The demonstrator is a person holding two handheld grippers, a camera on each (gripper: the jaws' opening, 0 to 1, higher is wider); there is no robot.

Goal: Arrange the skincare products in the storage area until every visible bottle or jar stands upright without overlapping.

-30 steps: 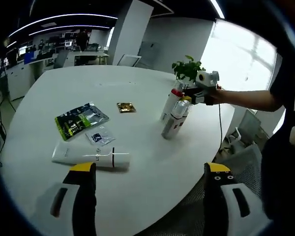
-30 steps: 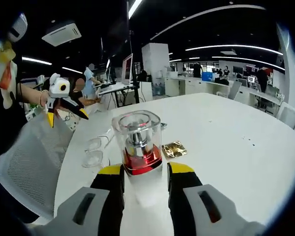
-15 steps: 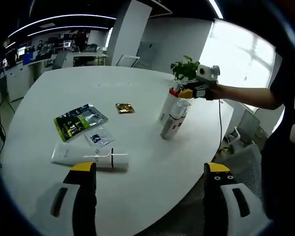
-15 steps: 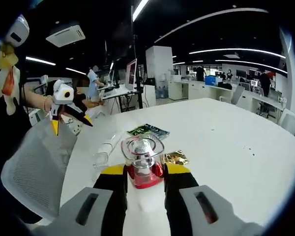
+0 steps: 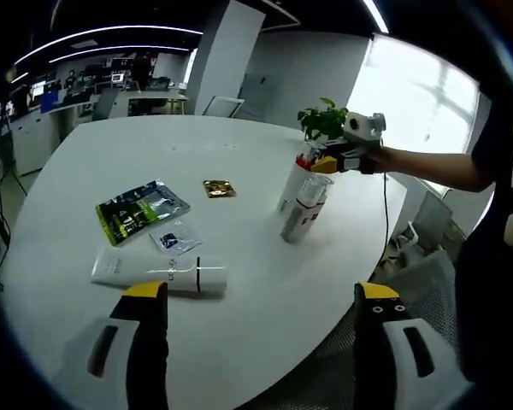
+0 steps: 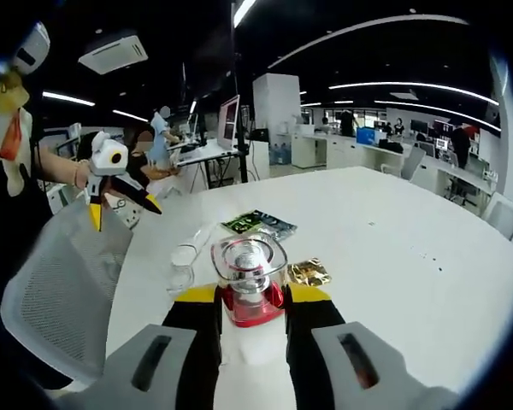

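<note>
The right gripper (image 6: 250, 299) has its jaws pinching the red-collared bottle (image 6: 249, 275) just under its clear cap; this bottle stands on the white bench (image 6: 393, 248) near its edge, beside a second, similar bottle (image 5: 306, 207). The left gripper (image 5: 261, 295) has its jaws spread wide above the bench with nothing between them. Just beyond its left jaw a white tube (image 5: 158, 272) lies flat. Farther out are a small clear sachet (image 5: 175, 237), a green packet (image 5: 140, 208) and a gold sachet (image 5: 219, 187).
</note>
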